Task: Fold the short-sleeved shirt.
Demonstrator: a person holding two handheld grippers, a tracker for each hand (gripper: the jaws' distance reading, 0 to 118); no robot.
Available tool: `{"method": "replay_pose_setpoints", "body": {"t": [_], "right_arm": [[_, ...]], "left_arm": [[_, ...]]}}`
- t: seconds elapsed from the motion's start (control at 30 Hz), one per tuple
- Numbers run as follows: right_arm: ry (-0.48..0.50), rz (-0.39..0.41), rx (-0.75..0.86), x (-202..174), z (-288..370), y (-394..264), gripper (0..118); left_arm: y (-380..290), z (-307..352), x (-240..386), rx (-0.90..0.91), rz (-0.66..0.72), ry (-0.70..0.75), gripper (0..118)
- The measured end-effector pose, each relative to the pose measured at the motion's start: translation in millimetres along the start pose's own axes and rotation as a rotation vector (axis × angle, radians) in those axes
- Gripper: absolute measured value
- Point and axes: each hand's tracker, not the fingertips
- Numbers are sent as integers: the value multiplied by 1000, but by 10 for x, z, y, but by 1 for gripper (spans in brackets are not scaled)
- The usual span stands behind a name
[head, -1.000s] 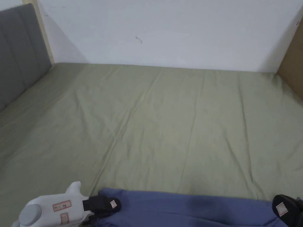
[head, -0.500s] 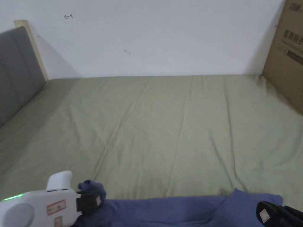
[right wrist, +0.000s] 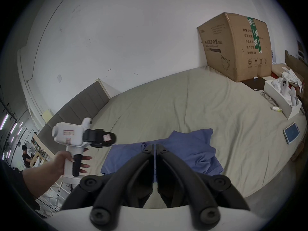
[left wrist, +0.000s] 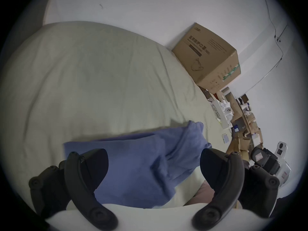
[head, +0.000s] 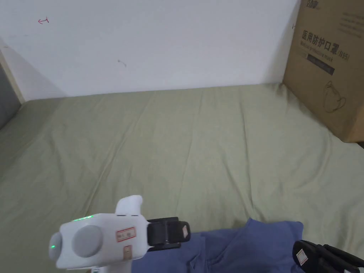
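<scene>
Head view: blue shirt (head: pixel 241 249) lies bunched on the bed (head: pixel 199 149) at 6 o'clock; left gripper (head: pixel 183 231) hovers released above it, right gripper (right wrist: pixel 154 147) clenched, pinching its fabric.

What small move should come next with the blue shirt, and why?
Probably bring the open left gripper down onto the shirt's near edge: its jaws are spread above the rumpled cloth, gripping nothing, while the right gripper is closed at the shirt.
</scene>
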Motion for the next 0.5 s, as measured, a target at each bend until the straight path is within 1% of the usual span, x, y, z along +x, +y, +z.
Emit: {"method": "replay_pose_setpoints", "body": {"t": [0.03,0.07,0.1,0.13,0.2,0.23,0.27,0.37,0.5], "right_arm": [[-1,-12,-4,12,-20,-4,3],[-1,-26,-6,30,-38,-11,3],[1,-40,-7,43,-52,-16,3],[4,-48,-7,52,-62,-19,3],[8,-56,-4,64,-77,-26,3],[8,-56,-3,61,-77,-27,3],[9,-54,-2,58,-75,-28,3],[12,-43,-4,53,-52,-30,3],[13,-33,-17,82,10,-14,3]], "left_arm": [[-4,91,-38,11,-7,41,113],[-17,184,-82,10,-4,84,109],[-34,249,-146,8,-1,112,98],[-55,285,-187,16,5,110,92],[-97,309,-220,27,19,101,74],[-111,257,-208,19,24,103,22],[-178,192,-200,12,31,106,1],[-241,-115,-43,-56,-1,70,1],[-332,-695,305,-179,-82,35,1]]}}
